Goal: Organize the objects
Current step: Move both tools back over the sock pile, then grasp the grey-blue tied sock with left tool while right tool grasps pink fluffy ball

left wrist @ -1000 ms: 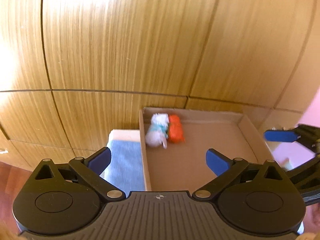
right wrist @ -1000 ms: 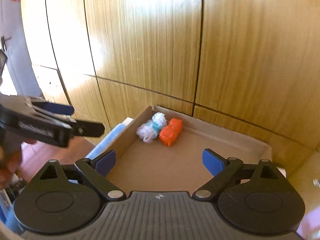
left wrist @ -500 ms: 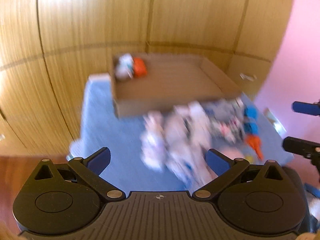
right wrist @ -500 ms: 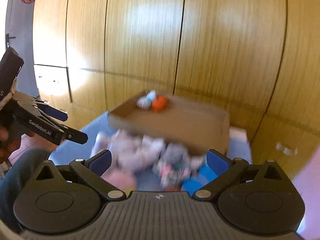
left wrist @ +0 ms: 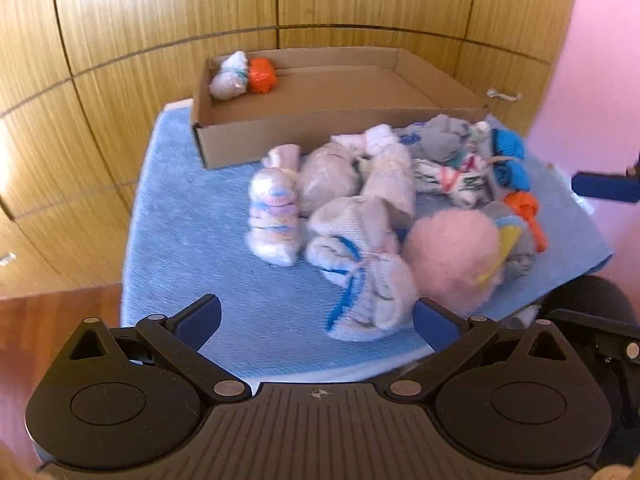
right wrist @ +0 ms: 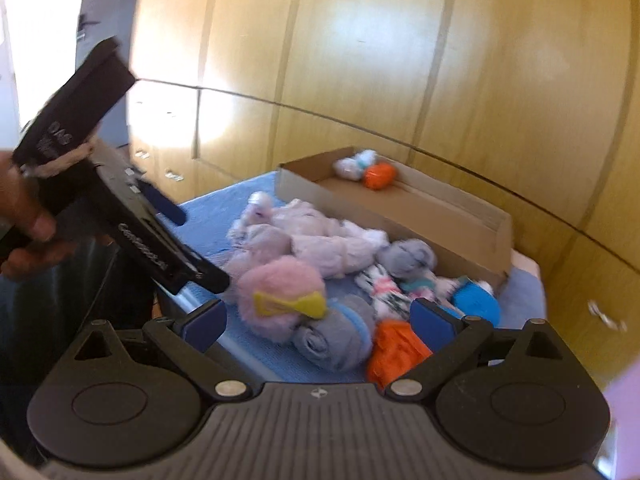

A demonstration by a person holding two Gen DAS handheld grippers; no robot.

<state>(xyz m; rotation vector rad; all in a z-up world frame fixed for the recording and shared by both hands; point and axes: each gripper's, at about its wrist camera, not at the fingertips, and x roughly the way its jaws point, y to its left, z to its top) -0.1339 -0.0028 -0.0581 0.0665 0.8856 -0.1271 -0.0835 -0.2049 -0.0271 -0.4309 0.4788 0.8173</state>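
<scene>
While both the left gripper [left wrist: 316, 320] and right gripper [right wrist: 316, 320] hover spread wide and empty, the heap of rolled sock bundles [left wrist: 360, 216] waits on the blue towel [left wrist: 192, 240], near the shallow cardboard box [left wrist: 320, 128], whose far-left corner holds two sorted bundles [left wrist: 244, 76].

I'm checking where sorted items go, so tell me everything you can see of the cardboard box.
The cardboard box is a shallow, open-topped brown tray of plain cardboard with low walls, lying flat on the blue towel close to the wooden cabinet fronts. It is mostly bare inside: only a white bundle and an orange bundle sit side by side in one far corner. The pile of rolled socks lies outside, along its near wall.
</scene>
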